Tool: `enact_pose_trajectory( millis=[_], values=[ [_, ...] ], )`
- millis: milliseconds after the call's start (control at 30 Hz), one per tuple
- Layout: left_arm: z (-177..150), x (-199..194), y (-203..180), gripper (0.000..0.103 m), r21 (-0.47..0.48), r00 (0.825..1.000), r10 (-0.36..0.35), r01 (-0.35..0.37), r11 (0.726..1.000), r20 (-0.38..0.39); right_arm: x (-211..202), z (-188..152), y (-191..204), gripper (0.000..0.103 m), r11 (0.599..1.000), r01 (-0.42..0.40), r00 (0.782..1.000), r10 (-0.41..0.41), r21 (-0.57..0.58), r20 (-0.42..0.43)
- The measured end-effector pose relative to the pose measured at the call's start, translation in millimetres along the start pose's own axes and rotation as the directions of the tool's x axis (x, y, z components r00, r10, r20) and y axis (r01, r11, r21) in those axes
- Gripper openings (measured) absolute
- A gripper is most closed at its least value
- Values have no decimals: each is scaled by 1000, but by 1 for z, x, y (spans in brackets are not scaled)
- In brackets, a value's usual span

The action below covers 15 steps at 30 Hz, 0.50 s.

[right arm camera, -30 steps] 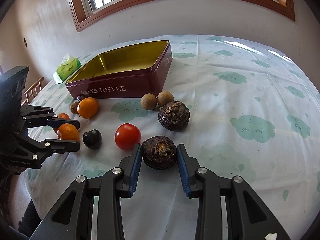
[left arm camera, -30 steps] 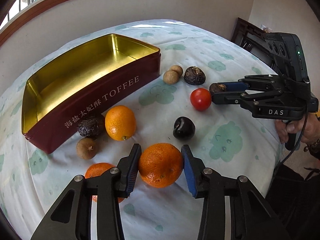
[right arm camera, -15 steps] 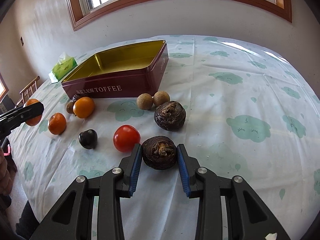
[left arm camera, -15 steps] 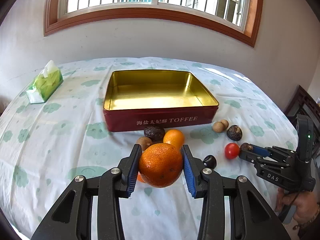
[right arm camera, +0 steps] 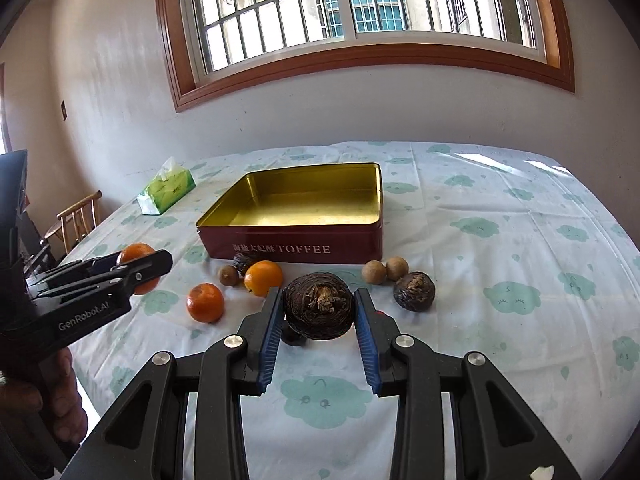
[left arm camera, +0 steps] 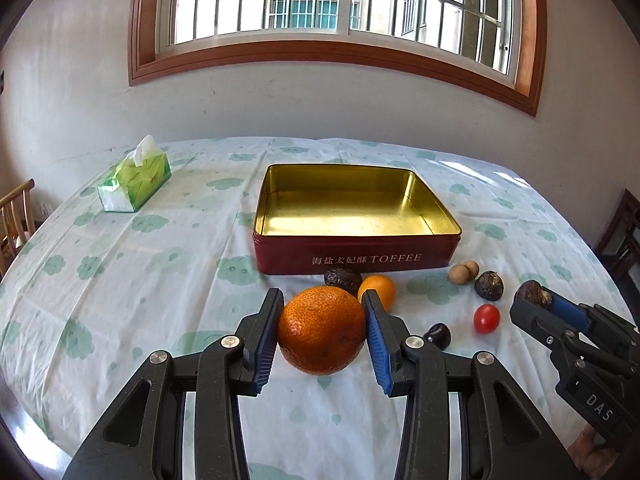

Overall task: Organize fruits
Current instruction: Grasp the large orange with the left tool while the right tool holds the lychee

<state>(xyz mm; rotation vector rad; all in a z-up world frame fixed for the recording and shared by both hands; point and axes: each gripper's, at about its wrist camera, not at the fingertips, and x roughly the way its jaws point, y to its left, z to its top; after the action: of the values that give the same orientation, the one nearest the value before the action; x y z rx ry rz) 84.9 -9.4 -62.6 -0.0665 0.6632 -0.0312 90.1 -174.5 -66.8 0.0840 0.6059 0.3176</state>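
My left gripper is shut on a large orange, held above the tablecloth in front of the open red and gold toffee tin. My right gripper is shut on a dark brown wrinkled fruit, also lifted, short of the tin. In the right wrist view the left gripper with its orange hangs at the left. The left wrist view has the right gripper at the right edge.
Loose on the cloth before the tin lie a tangerine, a small orange, two longans, another dark fruit, a cherry tomato and a dark plum. A green tissue pack sits back left, a wooden chair beyond.
Both grippers have lifted their fruit off the cloth. The left one rolled level and swung to face the tin; the right one rose and tipped up, bringing the window into view.
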Motion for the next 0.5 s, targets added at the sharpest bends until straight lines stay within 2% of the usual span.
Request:
enact_pose_trajectory(
  millis=[500],
  values=[
    [-2, -28, 5, 41, -7, 999, 11, -10, 1000, 49, -21, 3, 32, 32, 999, -15, 1000, 16, -45, 24]
  ],
)
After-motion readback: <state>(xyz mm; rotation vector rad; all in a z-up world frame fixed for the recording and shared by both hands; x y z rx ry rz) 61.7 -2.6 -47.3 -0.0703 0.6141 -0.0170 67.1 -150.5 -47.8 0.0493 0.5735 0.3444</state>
